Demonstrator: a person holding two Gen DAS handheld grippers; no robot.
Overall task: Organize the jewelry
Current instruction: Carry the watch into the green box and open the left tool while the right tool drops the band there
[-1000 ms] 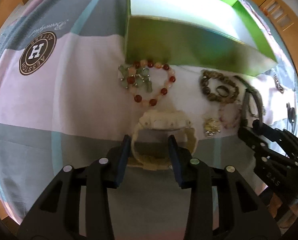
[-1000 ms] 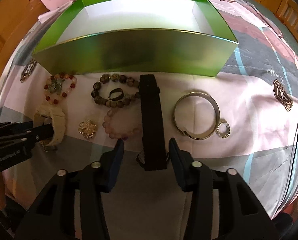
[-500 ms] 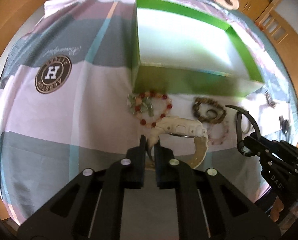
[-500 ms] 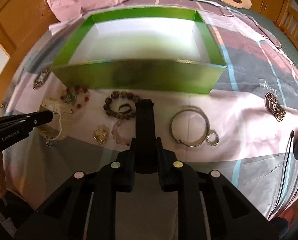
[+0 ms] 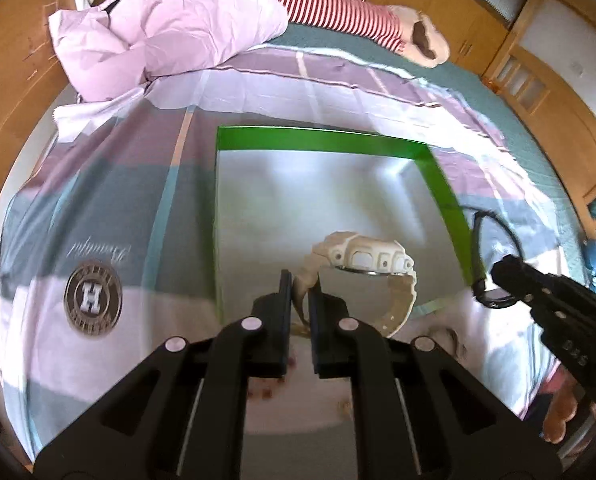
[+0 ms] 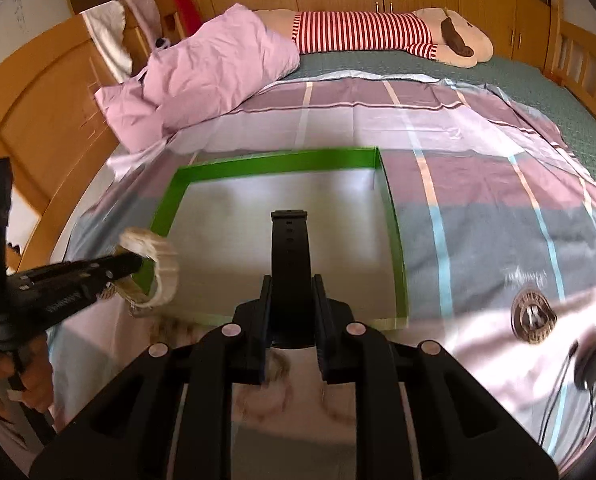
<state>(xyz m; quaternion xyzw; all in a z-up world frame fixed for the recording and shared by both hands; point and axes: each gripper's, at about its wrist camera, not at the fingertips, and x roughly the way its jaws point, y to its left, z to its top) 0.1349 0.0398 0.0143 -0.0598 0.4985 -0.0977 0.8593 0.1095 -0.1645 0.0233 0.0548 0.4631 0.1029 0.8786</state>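
My left gripper is shut on the strap of a cream watch, which hangs in the air over the near part of the open green box. My right gripper is shut on the strap of a black watch, lifted and sticking out over the same green box. From the left wrist camera, the right gripper enters at the right with the black watch looped from it. In the right wrist view the left gripper holds the cream watch by the box's left wall.
The box sits on a checked pink and grey sheet spread on a bed. A crumpled pink quilt and a striped plush toy lie beyond it. Blurred bracelets lie below the grippers. A black cable with a disc lies at the right.
Both grippers closed on their watches, the left on the cream one and the right on the black one, and lifted them off the sheet up towards the box.
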